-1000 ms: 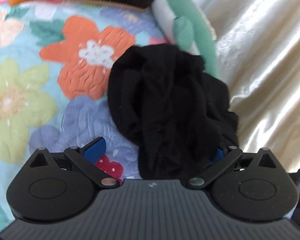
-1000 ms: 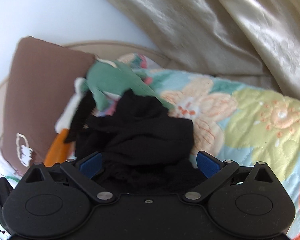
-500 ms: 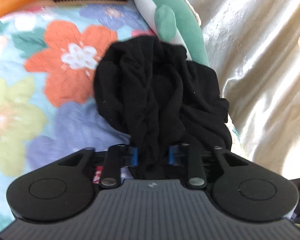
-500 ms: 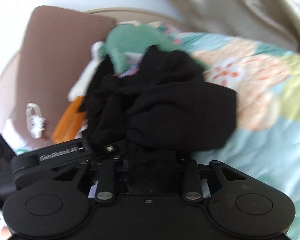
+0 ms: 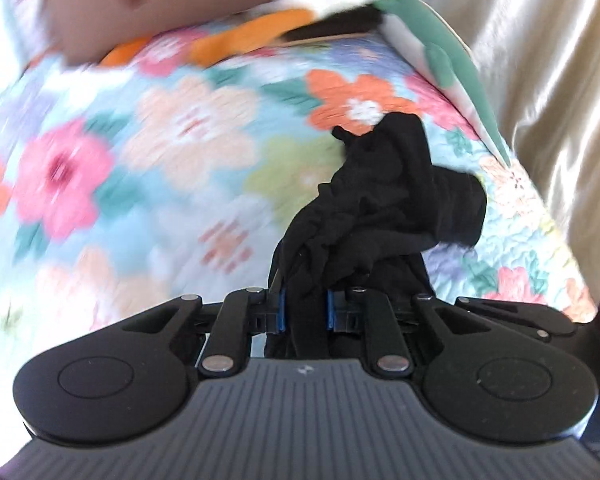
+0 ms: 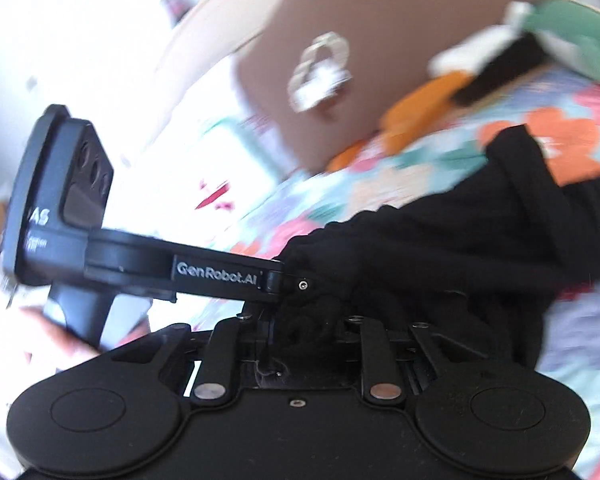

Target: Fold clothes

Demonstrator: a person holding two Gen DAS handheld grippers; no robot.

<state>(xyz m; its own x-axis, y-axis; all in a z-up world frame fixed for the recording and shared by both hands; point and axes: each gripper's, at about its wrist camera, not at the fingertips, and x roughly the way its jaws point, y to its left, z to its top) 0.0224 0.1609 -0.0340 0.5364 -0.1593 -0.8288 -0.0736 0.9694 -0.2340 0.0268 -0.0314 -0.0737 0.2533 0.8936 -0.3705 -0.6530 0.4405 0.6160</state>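
1. Left tongs point(image 5: 303, 312), low centre of frame, are closing on the black garment point(image 5: 384, 208).
2. Right tongs point(image 6: 308, 330) are closing on it too.
3. The garment bunches up and rightward over the floral bed point(image 5: 172, 148), both grips close together.

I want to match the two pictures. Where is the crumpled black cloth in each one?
Left wrist view: crumpled black cloth right of centre, rising from the bottom middle.
Right wrist view: it fills the lower right.
Shared landmark: brown cushion with white print, near the top in both.

Floral quilted bed point(image 5: 148, 184): brown pillow point(image 5: 148, 8), orange cloth point(image 5: 252, 36), green-white garment point(image 5: 440, 56) at head.
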